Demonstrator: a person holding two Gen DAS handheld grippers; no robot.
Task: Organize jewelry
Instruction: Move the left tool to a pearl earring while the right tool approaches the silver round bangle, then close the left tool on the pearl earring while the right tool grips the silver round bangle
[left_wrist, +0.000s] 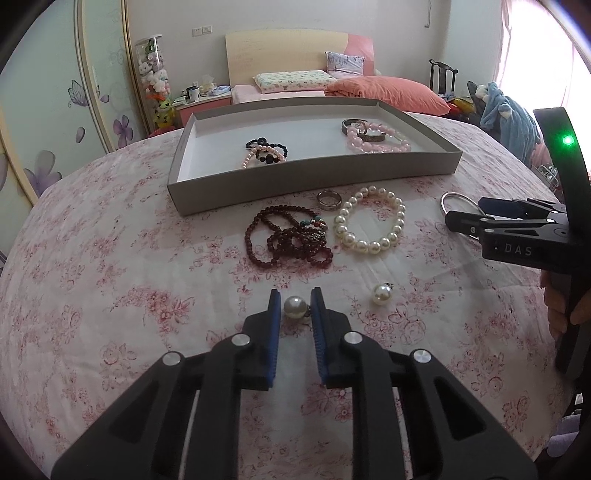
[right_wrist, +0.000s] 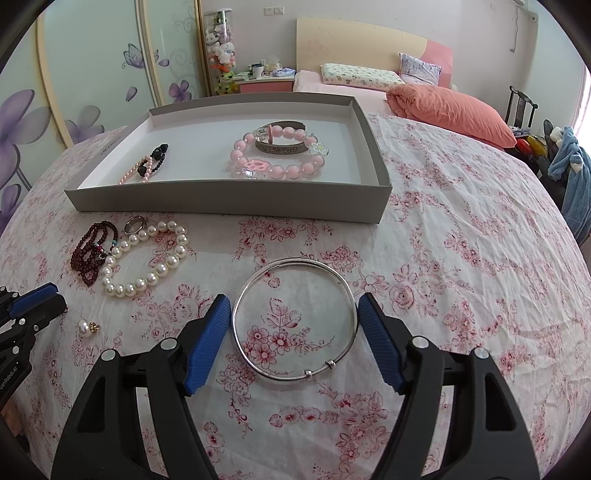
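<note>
My left gripper (left_wrist: 294, 299) is open with a pearl earring (left_wrist: 294, 307) lying between its fingertips on the floral cloth. A second pearl earring (left_wrist: 382, 294) lies to its right. My right gripper (right_wrist: 293, 306) is open around a thin silver bangle (right_wrist: 295, 317) lying flat on the cloth; the pads stand just outside its rim. A white pearl bracelet (left_wrist: 369, 220), dark red beads (left_wrist: 291, 236) and a silver ring (left_wrist: 328, 199) lie in front of the grey tray (left_wrist: 314, 173). The tray holds a pink bead bracelet (right_wrist: 277, 155), a metal cuff and a small black and pink bracelet (right_wrist: 147, 166).
The table is covered with a pink floral cloth (right_wrist: 461, 258). A bed with an orange pillow (right_wrist: 450, 107) stands behind it. A wardrobe with flower decals (right_wrist: 74, 92) is at the left. A chair with blue clothes (right_wrist: 569, 170) is at the right.
</note>
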